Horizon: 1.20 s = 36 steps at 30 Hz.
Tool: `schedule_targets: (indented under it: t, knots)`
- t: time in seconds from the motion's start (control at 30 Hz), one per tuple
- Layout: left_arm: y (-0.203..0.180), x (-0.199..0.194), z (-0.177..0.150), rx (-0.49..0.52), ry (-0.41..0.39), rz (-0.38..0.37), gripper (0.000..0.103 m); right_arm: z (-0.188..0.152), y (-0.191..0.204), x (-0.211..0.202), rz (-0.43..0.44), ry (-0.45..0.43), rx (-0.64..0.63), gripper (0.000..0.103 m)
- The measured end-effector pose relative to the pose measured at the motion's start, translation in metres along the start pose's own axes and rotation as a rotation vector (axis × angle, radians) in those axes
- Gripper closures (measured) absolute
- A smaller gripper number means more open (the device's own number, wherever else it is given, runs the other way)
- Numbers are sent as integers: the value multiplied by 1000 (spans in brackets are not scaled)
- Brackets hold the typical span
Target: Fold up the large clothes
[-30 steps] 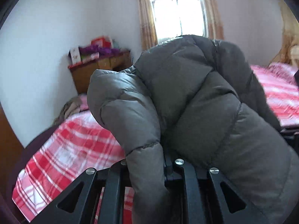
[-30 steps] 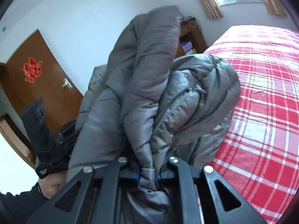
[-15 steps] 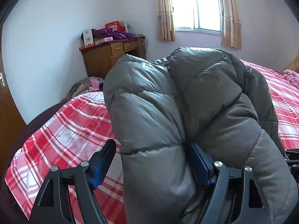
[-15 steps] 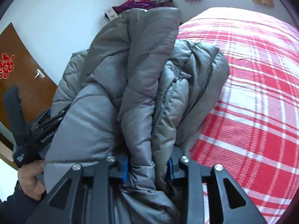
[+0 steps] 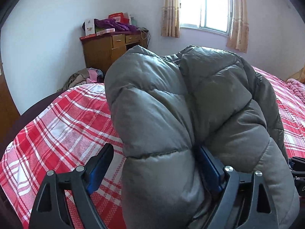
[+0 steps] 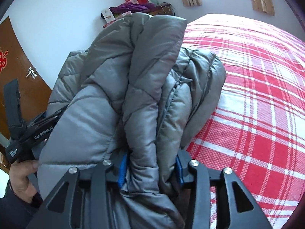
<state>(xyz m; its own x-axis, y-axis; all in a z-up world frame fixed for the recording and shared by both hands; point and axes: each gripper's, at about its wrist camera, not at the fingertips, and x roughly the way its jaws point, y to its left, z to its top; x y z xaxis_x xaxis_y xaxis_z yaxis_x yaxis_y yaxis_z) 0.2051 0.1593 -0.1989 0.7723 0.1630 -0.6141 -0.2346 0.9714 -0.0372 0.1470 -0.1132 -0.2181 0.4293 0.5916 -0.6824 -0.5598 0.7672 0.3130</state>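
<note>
The grey jacket [image 5: 190,118] is bunched into a thick bundle and held up over the bed [image 5: 63,126], which wears a red-and-white plaid cover.

In the left wrist view the left hand-held gripper [image 5: 155,164] stands released, its jaws spread wide. The blue-padded finger at 7 o'clock is bare, clear of the cloth, with the plaid showing behind it. A fat puffed fold of the jacket fills the gap and leans on the other finger at 5 o'clock, so the cloth rests there without being pinched.

In the right wrist view the right hand-held gripper [image 6: 150,168] is clenched on the jacket [image 6: 133,95]: both blue pads press into a gathered fold at 6 o'clock, and the rest of the garment rises from them toward 12 o'clock. The left gripper's black body shows at 9 o'clock in this view, with the person's hand [image 6: 22,179] around its handle at 8 o'clock.

Behind, at 11 o'clock in the left view, a wooden desk [image 5: 112,51] carries boxes and purple cloth. A window [image 5: 205,7] with curtains sits at 1 o'clock. A brown door [image 6: 17,72] stands at 9 o'clock in the right view.
</note>
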Motion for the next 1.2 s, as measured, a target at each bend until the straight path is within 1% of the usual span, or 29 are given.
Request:
schedule_targets:
  t: [0.1,0.17,0.2,0.23,0.27,0.33,0.37,0.43,0.53,0.57,0.67,0.77,0.93,1.03,1.2]
  knots:
    - [4,-15,6,-10,11,22,16,4,1,-3,-31,6,-1,50]
    - [6,-43,13,-27,-37,22,16,6,4,-12,-70,2,-3,48]
    - [7,-55,16,-28,-57,22,16,9,8,-23,-92,-15,-9,46]
    - [8,-70,20,-28,-82,24,16,11,12,-32,-106,-30,-17,40]
    - [9,-88,24,-30,-108,27,16,14,19,-46,-135,-56,-32,33]
    - [10,-118,30,-36,-145,17,15,17,31,-73,-198,-114,-54,31]
    - [11,-134,33,-41,-166,10,15,18,38,-90,-214,-147,-60,31]
    - [11,-164,38,-51,-212,0,14,19,54,-120,-213,-201,-72,29]
    - [12,-196,41,-63,-263,-26,10,16,79,-156,-228,-287,-110,20]
    - [12,-202,43,-64,-272,-35,10,15,87,-166,-227,-310,-126,18]
    - [11,-218,47,-63,-303,-45,10,11,109,-186,-220,-360,-173,17]
    - [12,-226,48,-74,-313,-62,9,8,120,-193,-219,-388,-195,17]
    - [9,-230,48,-75,-324,-66,9,5,128,-200,-214,-410,-212,17]
    - [9,-228,48,-73,-321,-68,9,5,130,-202,-216,-423,-215,15]
    - [11,-226,47,-81,-315,-64,9,4,132,-201,-212,-428,-222,14]
